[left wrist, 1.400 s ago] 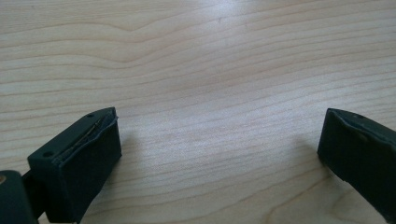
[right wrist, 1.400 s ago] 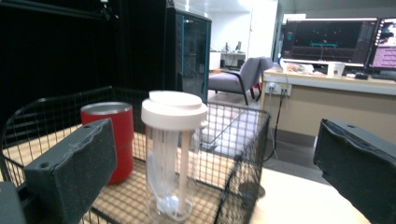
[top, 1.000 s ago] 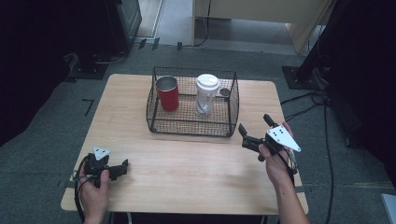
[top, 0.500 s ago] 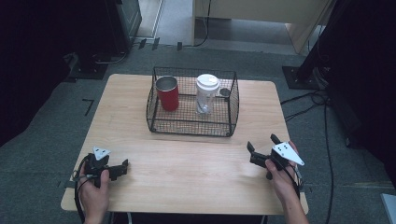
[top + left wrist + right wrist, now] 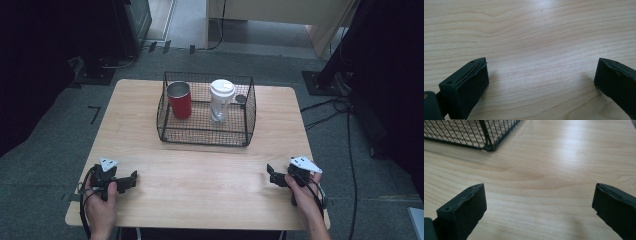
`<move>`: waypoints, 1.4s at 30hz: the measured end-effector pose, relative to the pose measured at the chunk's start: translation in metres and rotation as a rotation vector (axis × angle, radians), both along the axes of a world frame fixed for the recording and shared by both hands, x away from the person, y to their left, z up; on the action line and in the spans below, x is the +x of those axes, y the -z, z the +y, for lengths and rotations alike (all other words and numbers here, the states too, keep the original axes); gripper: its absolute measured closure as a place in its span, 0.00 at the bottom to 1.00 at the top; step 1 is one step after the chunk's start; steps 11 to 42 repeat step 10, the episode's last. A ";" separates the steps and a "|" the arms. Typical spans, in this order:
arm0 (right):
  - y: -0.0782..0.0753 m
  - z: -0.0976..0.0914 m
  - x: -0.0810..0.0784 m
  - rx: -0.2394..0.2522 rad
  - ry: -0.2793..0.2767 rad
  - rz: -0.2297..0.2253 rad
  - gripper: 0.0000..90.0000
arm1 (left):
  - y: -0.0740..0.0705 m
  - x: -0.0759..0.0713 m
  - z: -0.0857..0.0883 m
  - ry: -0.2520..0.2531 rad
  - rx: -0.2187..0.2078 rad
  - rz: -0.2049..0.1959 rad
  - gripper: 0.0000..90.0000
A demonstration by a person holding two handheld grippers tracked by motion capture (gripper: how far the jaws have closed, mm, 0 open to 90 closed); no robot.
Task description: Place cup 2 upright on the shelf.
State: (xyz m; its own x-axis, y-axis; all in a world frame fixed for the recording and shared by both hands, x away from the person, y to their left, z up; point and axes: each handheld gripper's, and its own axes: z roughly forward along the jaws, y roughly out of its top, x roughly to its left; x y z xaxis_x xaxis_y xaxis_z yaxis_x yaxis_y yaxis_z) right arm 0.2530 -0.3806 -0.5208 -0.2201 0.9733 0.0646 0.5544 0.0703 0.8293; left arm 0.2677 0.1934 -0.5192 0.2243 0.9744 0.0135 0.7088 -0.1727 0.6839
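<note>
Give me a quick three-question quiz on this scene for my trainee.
1. True or false: the red cup stands inside the wire basket.
2. The white lidded cup is: A) on bare table B) in the basket C) held in tongs
3. Fill in: both the left tongs and right tongs are ____.

Key: 1 true; 2 B; 3 open

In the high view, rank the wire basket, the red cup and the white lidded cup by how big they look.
1. wire basket, clearly largest; it holds both cups.
2 and 3. red cup and white lidded cup: they look about alike. The white one seems slightly taller, but not enough to rank.
</note>
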 end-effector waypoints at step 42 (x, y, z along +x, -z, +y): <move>0.006 -0.003 0.003 -0.080 -0.016 0.174 0.00 | 0.000 0.000 0.000 -0.001 0.000 -0.001 0.00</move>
